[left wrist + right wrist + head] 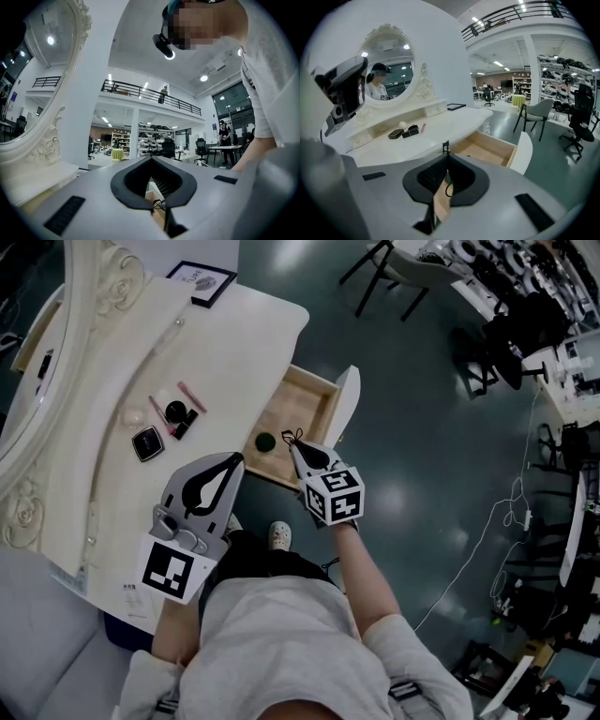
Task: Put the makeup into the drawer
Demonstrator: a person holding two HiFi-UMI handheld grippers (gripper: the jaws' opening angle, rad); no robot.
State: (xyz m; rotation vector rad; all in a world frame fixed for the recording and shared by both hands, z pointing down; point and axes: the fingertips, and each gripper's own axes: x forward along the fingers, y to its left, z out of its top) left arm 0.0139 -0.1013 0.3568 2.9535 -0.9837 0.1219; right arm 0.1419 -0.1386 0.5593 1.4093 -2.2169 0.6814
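On the white dressing table, at about ten o'clock from your left gripper, the makeup lay in a loose cluster. It comprised a dark compact, a round black pot, a short black tube touching that pot, and a thin pink stick. None of these was in the open drawer, which stood pulled out from the table's front edge at twelve o'clock from your right gripper. One small dark round item lay on the drawer's wooden floor.

Both grippers hung clear of every object. The left gripper's jaws were closed tip to tip on nothing. The right gripper's jaws were likewise together and empty, with their tips near the drawer's near rim.

Risks, as judged:
- If you reached in with the jaws closed, you would shove the pieces rather than pick them up.
- The pot and tube touched, so gripping one would probably nudge the other, and the pot might roll.
- The pink stick and the compact lay flat and low, and either could skid out of a shallow pinch.
- Any carry had to cross the table's front edge, so a weak hold would drop the piece to the floor.
- A knock from the right gripper could push the drawer shut.
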